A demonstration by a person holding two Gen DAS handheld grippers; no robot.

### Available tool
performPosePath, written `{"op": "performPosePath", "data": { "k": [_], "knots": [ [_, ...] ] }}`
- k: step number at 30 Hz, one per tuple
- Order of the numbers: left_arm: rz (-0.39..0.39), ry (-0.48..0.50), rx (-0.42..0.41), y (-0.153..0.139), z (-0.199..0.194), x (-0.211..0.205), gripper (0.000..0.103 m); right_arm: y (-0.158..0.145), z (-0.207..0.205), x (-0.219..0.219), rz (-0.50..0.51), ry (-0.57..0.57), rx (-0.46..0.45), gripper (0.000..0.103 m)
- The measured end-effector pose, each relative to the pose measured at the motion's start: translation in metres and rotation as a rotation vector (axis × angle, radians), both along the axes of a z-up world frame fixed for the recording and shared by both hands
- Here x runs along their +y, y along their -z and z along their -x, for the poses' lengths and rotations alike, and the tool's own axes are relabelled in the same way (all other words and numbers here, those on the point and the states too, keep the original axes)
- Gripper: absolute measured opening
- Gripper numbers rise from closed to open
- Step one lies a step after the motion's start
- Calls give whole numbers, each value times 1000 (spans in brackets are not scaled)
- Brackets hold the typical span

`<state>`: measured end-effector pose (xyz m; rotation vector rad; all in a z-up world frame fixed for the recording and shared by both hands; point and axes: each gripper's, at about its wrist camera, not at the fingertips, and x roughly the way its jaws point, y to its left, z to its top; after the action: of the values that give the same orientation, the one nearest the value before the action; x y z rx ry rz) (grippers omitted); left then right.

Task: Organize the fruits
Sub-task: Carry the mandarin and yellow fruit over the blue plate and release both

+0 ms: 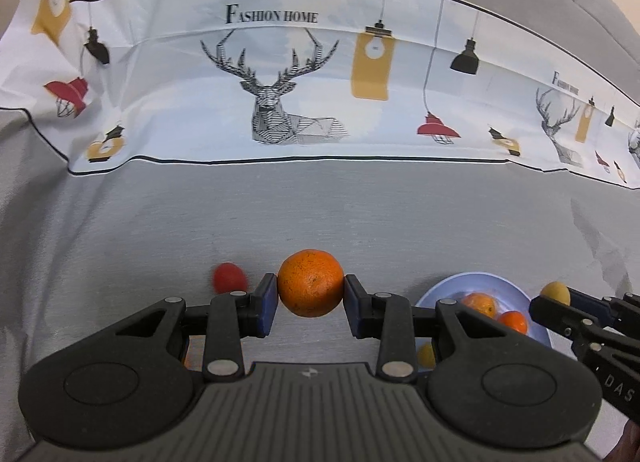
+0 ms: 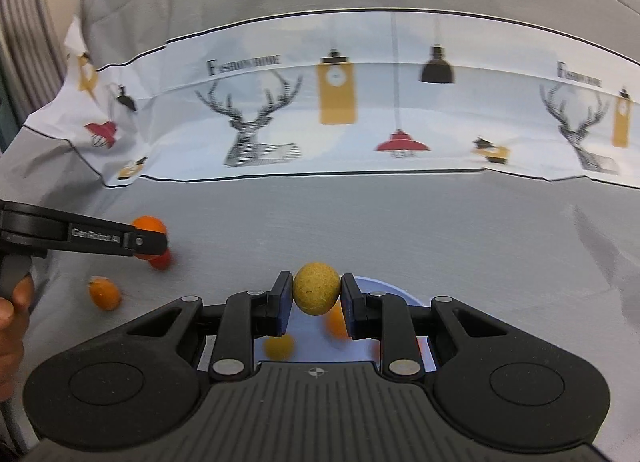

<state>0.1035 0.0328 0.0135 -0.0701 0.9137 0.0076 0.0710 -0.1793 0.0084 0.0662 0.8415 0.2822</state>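
Note:
An orange (image 1: 311, 282) sits squeezed between the blue pads of my left gripper (image 1: 311, 294), held above the grey cloth. My right gripper (image 2: 316, 294) is shut on a small yellow-green fruit (image 2: 316, 288), just over the near rim of a pale blue bowl (image 2: 384, 286). In the left wrist view the bowl (image 1: 444, 290) lies to the lower right with two oranges (image 1: 480, 304) inside, and the right gripper (image 1: 560, 298) enters from the right edge with the yellow fruit (image 1: 555, 293). In the right wrist view the left gripper (image 2: 154, 242) reaches in from the left, partly covering its orange (image 2: 149, 223).
A red fruit (image 1: 229, 277) lies on the cloth left of my left fingers. A small orange (image 2: 105, 293) rests at the left, near a hand (image 2: 14, 314). A yellow fruit (image 2: 280, 346) shows in the bowl. A deer-print cloth band (image 1: 280, 101) crosses the far side.

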Motion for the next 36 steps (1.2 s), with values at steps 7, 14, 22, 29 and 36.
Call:
{"op": "performPosePath", "data": {
  "k": [7, 14, 22, 29, 36],
  "knots": [
    [-6, 54, 1, 5, -1, -19, 39, 7, -1, -22, 19, 48, 20, 27],
    [39, 114, -2, 6, 1, -33, 39, 8, -5, -39, 39, 101, 33, 27],
    [95, 216, 12, 11, 7, -53, 39, 13, -6, -52, 48, 141, 58, 27],
    [79, 317, 34, 23, 19, -84, 39, 13, -3, -46, 55, 109, 65, 27],
    [33, 365, 30, 31, 25, -104, 39, 16, -3, -44, 63, 96, 80, 27]
  ]
}}
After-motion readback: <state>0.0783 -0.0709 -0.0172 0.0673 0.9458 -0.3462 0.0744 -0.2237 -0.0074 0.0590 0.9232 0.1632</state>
